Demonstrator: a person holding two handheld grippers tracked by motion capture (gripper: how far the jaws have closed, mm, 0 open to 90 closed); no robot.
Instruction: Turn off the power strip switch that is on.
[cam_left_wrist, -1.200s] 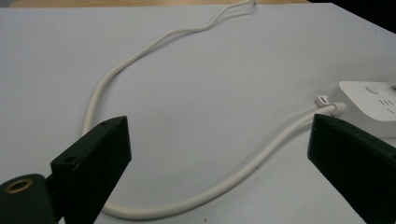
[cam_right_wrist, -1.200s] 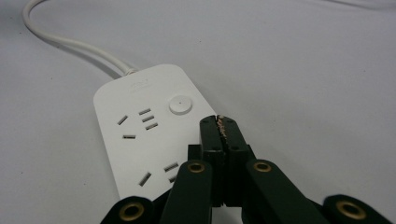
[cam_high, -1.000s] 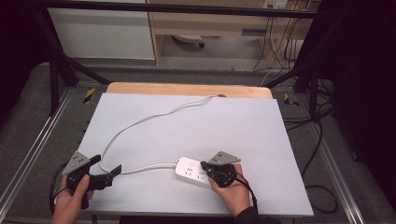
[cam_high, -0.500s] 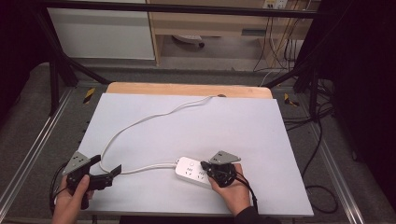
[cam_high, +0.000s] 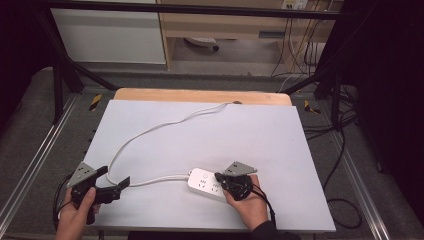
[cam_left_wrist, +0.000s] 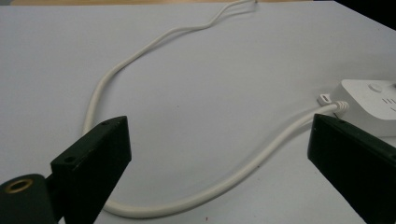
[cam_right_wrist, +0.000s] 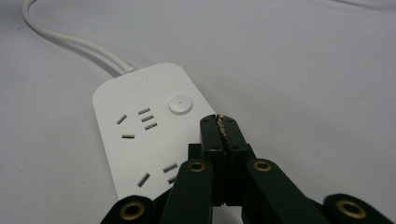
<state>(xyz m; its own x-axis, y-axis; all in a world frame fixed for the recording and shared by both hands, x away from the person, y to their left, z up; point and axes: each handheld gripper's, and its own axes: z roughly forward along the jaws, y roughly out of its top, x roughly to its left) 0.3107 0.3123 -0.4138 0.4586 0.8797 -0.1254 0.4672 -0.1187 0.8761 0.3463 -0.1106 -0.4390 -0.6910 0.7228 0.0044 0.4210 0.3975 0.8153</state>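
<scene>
**Power strip at the near edge, one gripper wide, one closed**

A white power strip (cam_high: 207, 184) lies on the grey table (cam_high: 260, 140) near its near edge, right of centre. Its white cord (cam_high: 150, 131) loops left, then runs to the far edge. The left gripper (cam_high: 116, 187) sits at the near left, jaws spread wide with the cord lying between them. The right gripper (cam_right_wrist: 219, 122) rests over the strip's right end, jaws pressed together with nothing between them.

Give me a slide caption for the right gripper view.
Shut right gripper resting over a white power strip on the table.
</scene>
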